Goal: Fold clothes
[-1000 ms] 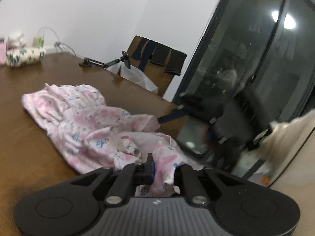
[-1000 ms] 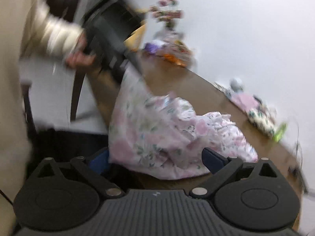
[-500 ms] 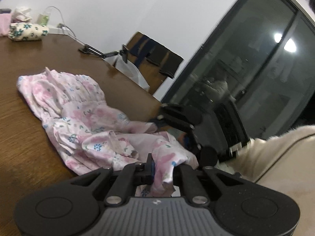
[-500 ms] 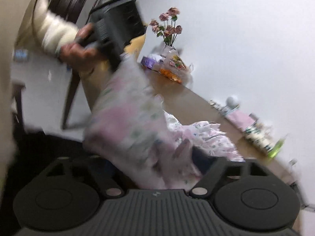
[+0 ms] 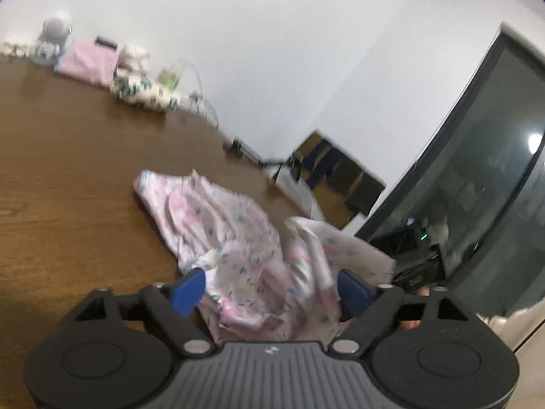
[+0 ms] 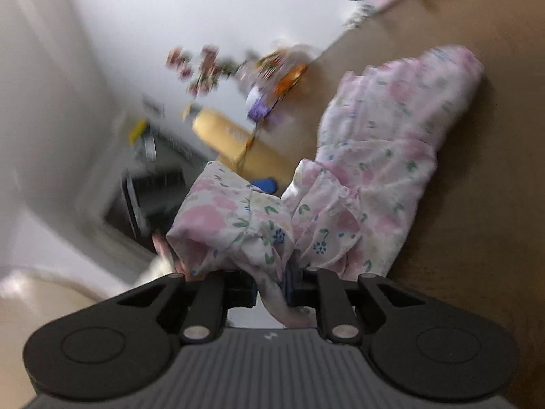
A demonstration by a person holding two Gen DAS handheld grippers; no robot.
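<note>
A pink floral garment (image 5: 218,225) lies crumpled on the brown wooden table (image 5: 68,177). My left gripper (image 5: 272,293) is open, its blue pads (image 5: 187,289) standing on either side of the garment's near end. In the right wrist view the same garment (image 6: 391,143) stretches away over the table. My right gripper (image 6: 272,286) is shut on a bunched edge of the garment (image 6: 245,231) and holds it lifted.
Folded pink cloth (image 5: 88,61), a floral pouch (image 5: 143,88) and a cable lie at the table's far edge by the white wall. A chair (image 5: 333,177) stands past the table corner beside a dark glass door (image 5: 477,204). A flower vase (image 6: 204,68) and snacks are blurred in the right wrist view.
My left gripper has let go of the garment and opened, and has turned left. My right gripper has closed on the garment's edge and rolled over sideways.
</note>
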